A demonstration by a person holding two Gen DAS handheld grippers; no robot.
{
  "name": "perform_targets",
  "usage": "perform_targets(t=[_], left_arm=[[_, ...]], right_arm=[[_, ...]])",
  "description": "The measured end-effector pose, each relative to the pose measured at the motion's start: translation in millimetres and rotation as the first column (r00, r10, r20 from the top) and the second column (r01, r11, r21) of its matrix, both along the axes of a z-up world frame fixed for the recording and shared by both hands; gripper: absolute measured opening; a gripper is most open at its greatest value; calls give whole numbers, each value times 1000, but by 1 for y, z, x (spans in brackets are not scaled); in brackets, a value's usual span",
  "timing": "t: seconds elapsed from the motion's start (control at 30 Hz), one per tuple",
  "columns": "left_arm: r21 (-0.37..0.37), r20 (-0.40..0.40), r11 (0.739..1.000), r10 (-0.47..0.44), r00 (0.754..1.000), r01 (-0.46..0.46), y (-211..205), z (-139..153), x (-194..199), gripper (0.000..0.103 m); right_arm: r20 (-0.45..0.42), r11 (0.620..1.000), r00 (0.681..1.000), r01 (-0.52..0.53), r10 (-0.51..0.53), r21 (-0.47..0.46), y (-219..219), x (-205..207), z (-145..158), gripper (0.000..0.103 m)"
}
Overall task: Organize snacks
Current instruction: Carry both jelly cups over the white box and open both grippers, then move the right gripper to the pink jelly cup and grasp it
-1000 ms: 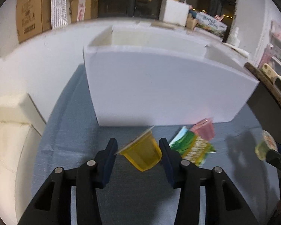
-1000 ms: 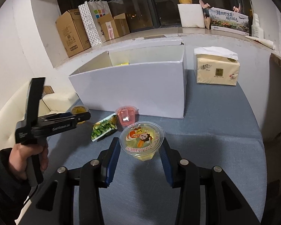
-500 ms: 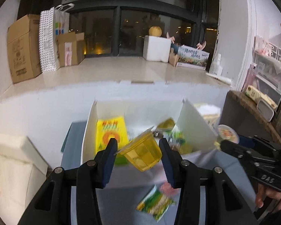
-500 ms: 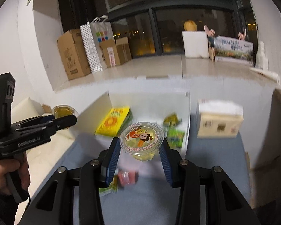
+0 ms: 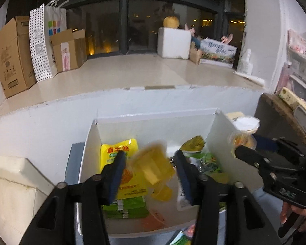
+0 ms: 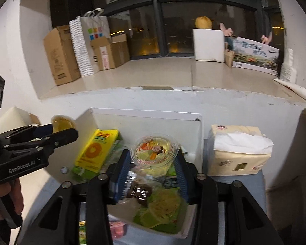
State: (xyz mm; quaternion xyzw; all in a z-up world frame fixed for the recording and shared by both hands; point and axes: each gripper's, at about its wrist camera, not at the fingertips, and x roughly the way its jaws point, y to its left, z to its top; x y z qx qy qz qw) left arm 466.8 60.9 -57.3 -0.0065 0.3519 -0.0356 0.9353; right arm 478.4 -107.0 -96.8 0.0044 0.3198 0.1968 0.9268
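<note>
Both grippers hover over the open white box (image 5: 90, 143). My left gripper (image 5: 150, 164) is opening its jaws. A yellow jelly cup (image 5: 153, 168) is blurred between them, clear of both pads, above the snacks in the box. My right gripper (image 6: 152, 163) is opening too. A clear jelly cup with a cartoon lid (image 6: 155, 152) sits between its fingertips with gaps beside the cup's body. The box (image 6: 144, 120) holds a yellow packet (image 6: 98, 151), green packets and other jelly cups. The right gripper (image 5: 244, 143) shows at the box's right wall, and the left gripper (image 6: 61, 131) at its left.
A tissue pack (image 6: 238, 153) stands right of the box on the blue cloth. A pink cup (image 6: 117, 229) and a green packet (image 5: 180, 239) lie in front of the box. A cream cushion (image 5: 14, 183) is at the left. Cardboard boxes (image 5: 12, 55) line the window ledge behind.
Both grippers rose from in front of the box's wall to above its open top. Their jaws widened, and the yellow cup has come loose between the left fingers.
</note>
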Motion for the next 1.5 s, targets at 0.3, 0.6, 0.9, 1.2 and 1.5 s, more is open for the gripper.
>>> perform_targets(t=[0.3,0.6,0.9,1.2,1.5], left_arm=[[12,10,1000,23,1000,-23,5,-5,-11,103],[4,28,1000,19,999,-20,7,6,-39,103],[-18,39,999,27,999,-27,9,-7,-125,103],[-75,-2,994,73,997,-73,13,-31,-206,103],[-87,-45,991,100,994,-104,23,-50,-229,103]], right_arm=[[-49,1000,999,-20,21,23,-5,-6,-13,103],[-26,996,999,-36,39,83,-10,-39,-7,103],[24,990,997,-71,69,121,-27,-119,-11,103],[-54,989,990,-129,133,73,-6,-144,-64,103],[-157,989,980,-106,122,108,19,-89,-100,103]])
